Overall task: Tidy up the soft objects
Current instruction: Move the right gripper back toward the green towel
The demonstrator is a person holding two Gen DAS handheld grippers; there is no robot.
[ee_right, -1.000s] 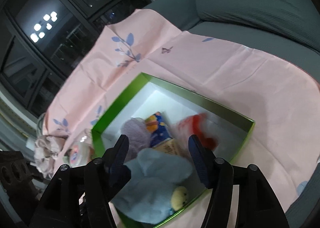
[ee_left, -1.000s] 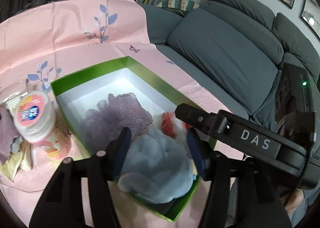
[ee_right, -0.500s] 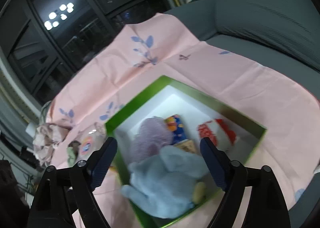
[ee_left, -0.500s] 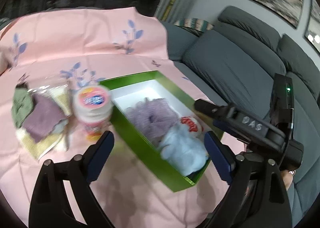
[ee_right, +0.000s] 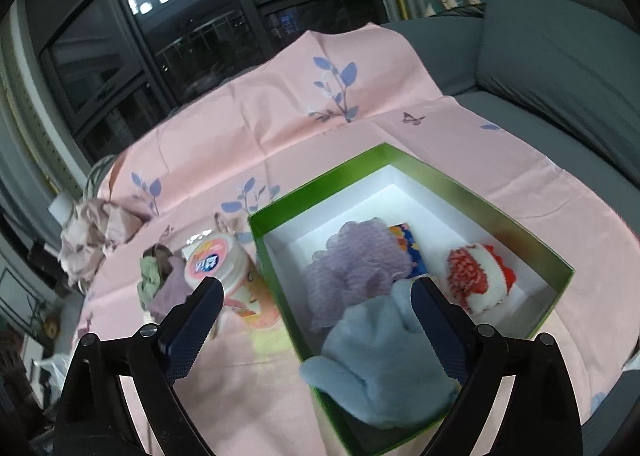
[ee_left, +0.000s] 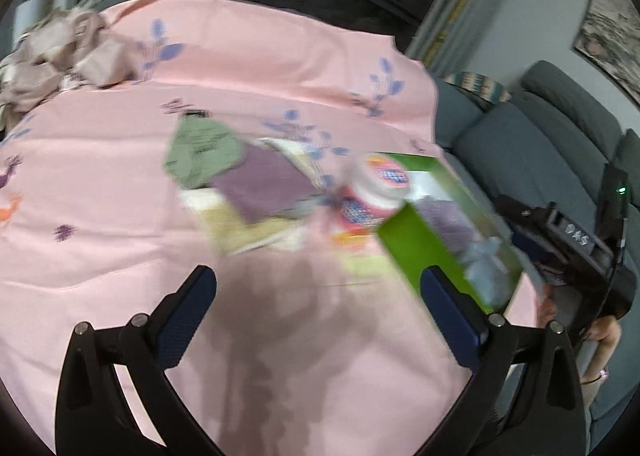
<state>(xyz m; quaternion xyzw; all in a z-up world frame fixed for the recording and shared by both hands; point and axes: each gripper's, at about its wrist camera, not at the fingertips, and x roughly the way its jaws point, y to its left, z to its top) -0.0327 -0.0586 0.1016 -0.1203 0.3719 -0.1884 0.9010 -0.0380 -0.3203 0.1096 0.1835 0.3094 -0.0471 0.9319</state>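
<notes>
Left wrist view: left gripper (ee_left: 318,298), jaws just opened wide, nothing between them, over pink cloth (ee_left: 100,236). Outstanding: folded cloths (ee_left: 240,184) and tub (ee_left: 374,192), just beside green box (ee_left: 424,240).

Right wrist view: right gripper (ee_right: 316,310), jaws just opened, released. Stowed in the box: blue plush (ee_right: 380,368), long axis running near corner to centre; purple puff (ee_right: 356,264); red-white roll (ee_right: 478,276).

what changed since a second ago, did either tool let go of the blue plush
Both did. A second ago both tools closed around the blue plush in the green box; their jaws have just been opening and it lies free. The left tool swung left, toward the folded cloths; the right tool backed off slightly. Purple pouf, red-and-white item and tub stayed put.
</notes>
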